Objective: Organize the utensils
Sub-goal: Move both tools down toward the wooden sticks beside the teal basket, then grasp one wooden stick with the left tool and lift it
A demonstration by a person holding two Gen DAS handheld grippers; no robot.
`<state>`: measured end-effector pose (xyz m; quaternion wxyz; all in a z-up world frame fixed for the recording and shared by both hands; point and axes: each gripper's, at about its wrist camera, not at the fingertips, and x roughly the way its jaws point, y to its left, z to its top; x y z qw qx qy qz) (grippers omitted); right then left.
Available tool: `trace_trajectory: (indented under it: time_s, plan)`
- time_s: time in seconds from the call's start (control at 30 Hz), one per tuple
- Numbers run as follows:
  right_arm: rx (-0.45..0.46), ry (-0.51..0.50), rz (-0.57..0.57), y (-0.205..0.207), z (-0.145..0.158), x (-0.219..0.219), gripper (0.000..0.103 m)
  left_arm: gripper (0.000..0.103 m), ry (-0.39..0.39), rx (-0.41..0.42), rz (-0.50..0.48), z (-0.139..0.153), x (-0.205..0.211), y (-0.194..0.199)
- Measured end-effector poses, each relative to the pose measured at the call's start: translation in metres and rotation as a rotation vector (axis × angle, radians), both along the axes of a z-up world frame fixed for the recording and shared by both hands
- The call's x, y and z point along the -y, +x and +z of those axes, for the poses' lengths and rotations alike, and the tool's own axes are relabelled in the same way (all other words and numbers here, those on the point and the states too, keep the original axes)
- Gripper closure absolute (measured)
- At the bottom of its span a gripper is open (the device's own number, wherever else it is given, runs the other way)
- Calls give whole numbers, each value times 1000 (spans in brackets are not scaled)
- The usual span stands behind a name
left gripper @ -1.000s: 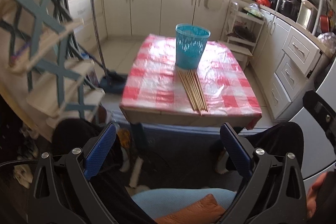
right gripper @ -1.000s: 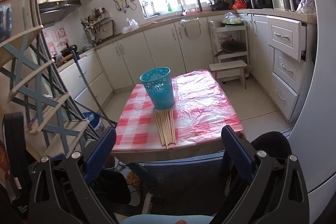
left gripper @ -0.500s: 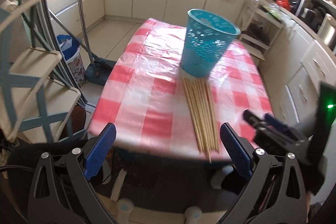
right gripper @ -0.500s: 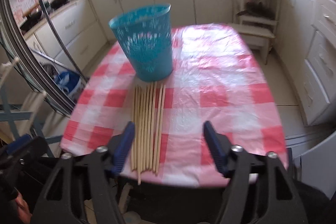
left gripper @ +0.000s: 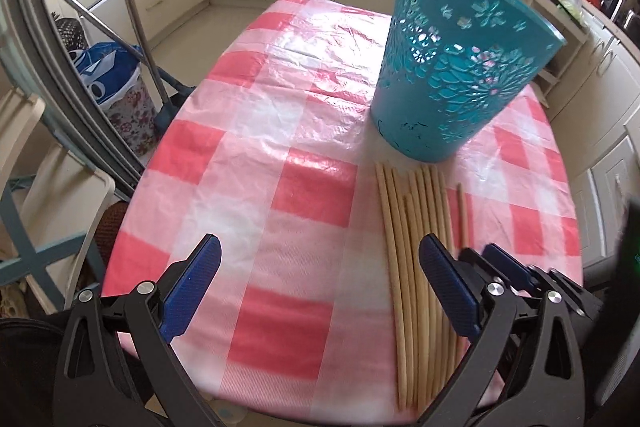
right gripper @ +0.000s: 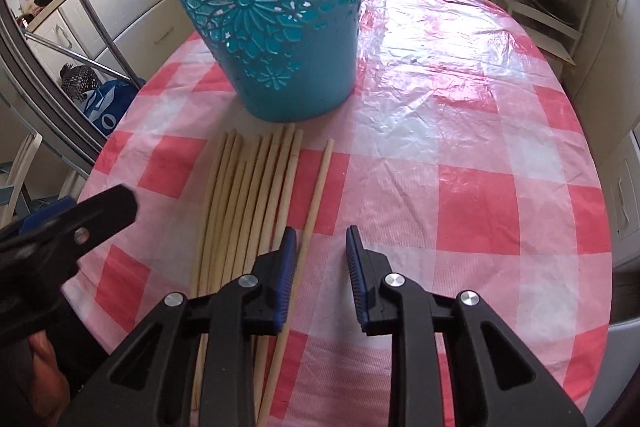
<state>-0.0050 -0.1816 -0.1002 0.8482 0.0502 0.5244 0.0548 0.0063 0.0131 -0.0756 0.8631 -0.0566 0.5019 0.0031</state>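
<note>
- A red-and-white checked plastic cloth covers the worktop [left gripper: 256, 163], which fills the middle of both wrist views.
- A teal plastic basket with cut-out flower patterns [left gripper: 452, 75] stands upright on the cloth, in the upper right of the left wrist view and the upper centre-left of the right wrist view [right gripper: 272, 19].
- A row of pale wooden sticks [left gripper: 408, 247] lies flat on the cloth just in front of the basket's base, their far tips close to it, the lengths running toward the lower edge of the frame.
- In the right wrist view the same bundle [right gripper: 248, 203] sits lower left of centre, packed side by side.
- One single wooden stick [right gripper: 316, 191] lies a little apart on the right side of the bundle, roughly parallel to it.
- The left claw [left gripper: 320, 291] is spread wide over bare cloth at the lower centre of its view; nothing is between its blue pads, and its right finger hangs over the sticks.
- The right claw [right gripper: 320, 275] is at the lower centre of its view, its jaws closing with a narrow gap remaining.
- The single stick passes under the right claw's left finger; only checked cloth shows in the gap, and the pads press on nothing.
- In the left wrist view the right claw [left gripper: 504, 267] appears at the lower right, beside the sticks.
</note>
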Motion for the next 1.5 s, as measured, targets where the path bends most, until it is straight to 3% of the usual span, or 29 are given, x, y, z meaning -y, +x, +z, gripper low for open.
trace_trajectory:
  time_s: [0.13, 0.2, 0.6, 0.7, 0.8, 0.9, 1.03, 1.07, 1.17, 1.23, 1.33, 1.5]
  plan:
    - [14, -54, 22, 6, -2, -3, 84, 8, 43, -14, -2, -13, 9, 15]
    - [13, -60, 19, 7, -2, 1, 94, 8, 74, -23, -6, -21, 15, 21]
    - [-3, -6, 11, 6, 0, 10, 95, 9, 162, -57, -40, -43, 31, 28]
    - [-9, 4, 10, 7, 1, 11, 95, 16, 165, -40, -65, -41, 36, 29]
    - [-14, 16, 5, 8, 1, 11, 95, 26, 147, -32, -94, -39, 36, 36]
    - [-15, 19, 3, 10, 1, 11, 95, 45, 141, -8, -135, -37, 41, 39]
    - [-13, -3, 14, 10, 1, 6, 95, 90, 109, 20, -226, -35, 50, 36]
    - [-12, -2, 14, 10, 1, 7, 95, 95, 98, 17, -234, -34, 49, 35]
    - [-14, 9, 8, 10, 1, 8, 95, 98, 14, -1, -246, -31, 39, 32]
    - [-16, 25, 0, 10, 1, 10, 95, 98, -47, 33, -242, -21, 27, 22]
    - [-21, 47, -10, 10, 1, 12, 95, 98, -144, 150, -232, 11, 11, -2]
    - [-24, 57, -20, 10, 1, 12, 95, 98, -286, 456, -231, 98, 3, -24]
